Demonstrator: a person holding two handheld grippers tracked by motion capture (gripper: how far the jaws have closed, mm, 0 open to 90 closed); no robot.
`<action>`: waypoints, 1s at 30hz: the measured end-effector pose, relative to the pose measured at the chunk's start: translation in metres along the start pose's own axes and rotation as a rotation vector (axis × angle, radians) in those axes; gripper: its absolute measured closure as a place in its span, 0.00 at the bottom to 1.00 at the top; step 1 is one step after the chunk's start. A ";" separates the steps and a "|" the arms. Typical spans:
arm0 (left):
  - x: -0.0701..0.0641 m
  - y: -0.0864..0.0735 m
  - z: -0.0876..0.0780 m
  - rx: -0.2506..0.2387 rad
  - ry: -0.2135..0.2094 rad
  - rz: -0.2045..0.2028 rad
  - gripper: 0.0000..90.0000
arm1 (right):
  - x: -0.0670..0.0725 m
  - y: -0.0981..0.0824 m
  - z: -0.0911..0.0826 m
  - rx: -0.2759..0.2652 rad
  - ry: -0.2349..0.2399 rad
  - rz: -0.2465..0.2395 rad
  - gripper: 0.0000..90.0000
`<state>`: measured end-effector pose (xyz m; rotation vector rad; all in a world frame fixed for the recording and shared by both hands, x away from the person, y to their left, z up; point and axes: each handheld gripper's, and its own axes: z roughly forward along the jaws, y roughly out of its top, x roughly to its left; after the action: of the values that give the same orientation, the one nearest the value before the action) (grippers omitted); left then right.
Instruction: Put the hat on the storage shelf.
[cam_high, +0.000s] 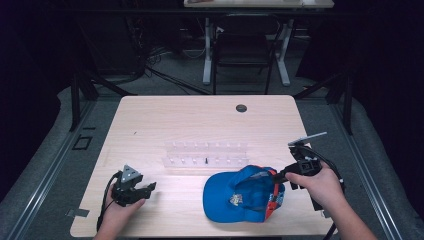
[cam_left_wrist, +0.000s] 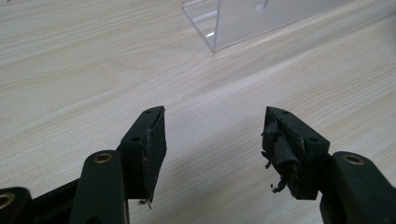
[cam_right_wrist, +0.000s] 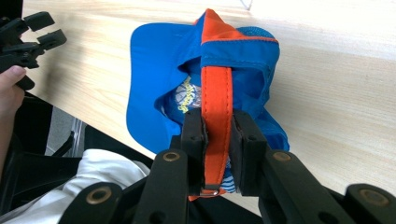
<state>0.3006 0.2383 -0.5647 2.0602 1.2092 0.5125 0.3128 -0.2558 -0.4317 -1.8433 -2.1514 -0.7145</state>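
A: Starting at the lower left of the high view, we have the left gripper (cam_high: 150, 187) low over the tabletop (cam_high: 200, 115), near its front edge, with its jaws spread and nothing between them. In the left gripper view we see bare wood grain under the two pads.

B: And there is open tabletop around it. To its right we have a free stretch of wood before the cap, and the whole upper left of the tabletop is bare.

A: In the middle sits the clear rack (cam_high: 206, 154), lying across the tabletop, well apart from the left gripper. Just below it, lower centre, is the blue cap (cam_high: 225, 192), its brim pointing left, close to the front edge.

B: At the lower right we hold the right gripper (cam_high: 281, 175), pressed together on the cap's orange strap (cam_right_wrist: 216, 107). In the right gripper view the strap runs straight up between the two pads, and the back of the cap hangs from it.

A: The right hand (cam_high: 320, 185) is near the tabletop's right edge. Above the rack the wood is free up to the dark round hole (cam_high: 241, 108) by the far edge.

B: Around us, grey floor (cam_high: 45, 165) and a dark room; a chair (cam_high: 243, 50) stands past the tabletop at upper centre.
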 end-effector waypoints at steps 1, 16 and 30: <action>0.000 0.000 0.000 0.001 0.002 0.001 0.44 | 0.003 0.003 -0.003 0.019 0.010 -0.012 0.86; 0.001 0.000 0.000 -0.004 0.002 -0.005 0.44 | 0.048 0.025 -0.024 0.041 -0.013 -0.039 0.86; 0.000 0.000 0.000 -0.003 0.001 -0.003 0.44 | 0.076 0.043 -0.040 0.056 0.117 -0.043 0.86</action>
<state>0.3009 0.2385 -0.5648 2.0553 1.2107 0.5136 0.3339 -0.2059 -0.3525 -1.6892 -2.1202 -0.7436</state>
